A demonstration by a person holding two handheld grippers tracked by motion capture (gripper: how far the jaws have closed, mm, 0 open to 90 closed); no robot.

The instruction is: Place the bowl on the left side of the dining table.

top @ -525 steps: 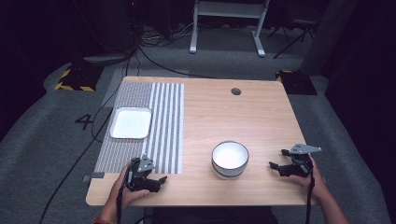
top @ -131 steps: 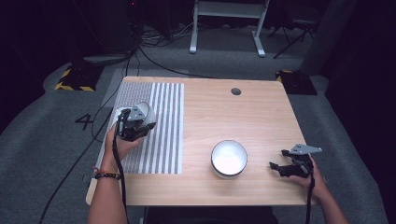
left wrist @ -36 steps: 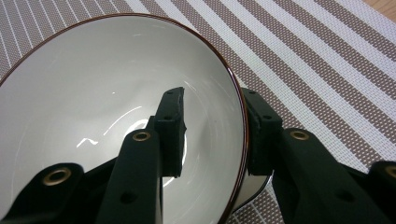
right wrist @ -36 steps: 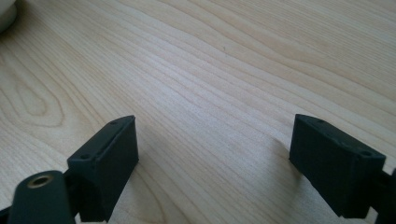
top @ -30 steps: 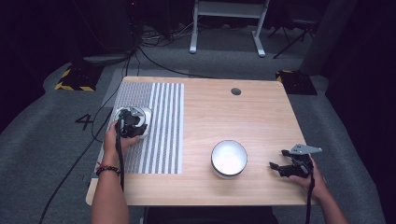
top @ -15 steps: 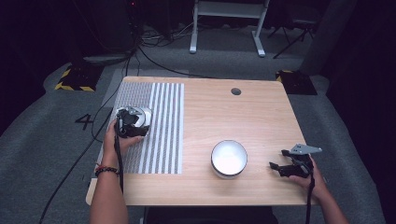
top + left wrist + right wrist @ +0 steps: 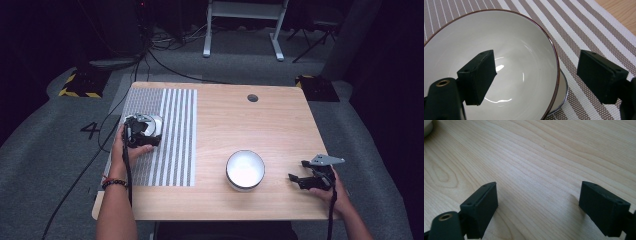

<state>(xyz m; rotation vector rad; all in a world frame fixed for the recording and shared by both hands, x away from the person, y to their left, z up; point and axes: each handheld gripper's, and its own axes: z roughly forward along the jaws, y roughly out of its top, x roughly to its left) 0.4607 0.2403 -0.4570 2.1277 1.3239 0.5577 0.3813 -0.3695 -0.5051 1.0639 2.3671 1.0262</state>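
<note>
Light wooden bench [image 7: 280,125]: surface sound, with a round dark cable port [image 7: 252,98] near the far edge, right of centre. A brown-and-white striped woven placemat [image 7: 175,150] lies flat along the left edge, running from the far edge almost to the near one. A round white ceramic bowl [image 7: 245,170] stands upright near the near edge, just right of the mat and apart from it.

Grey carpeted floor [image 7: 50,150]: black cables [image 7: 165,55] trail beyond the far edge. A yellow-and-black hazard-striped block [image 7: 79,86] sits off the far left corner. A painted numeral 4 [image 7: 90,130] is marked beside the left edge.
</note>
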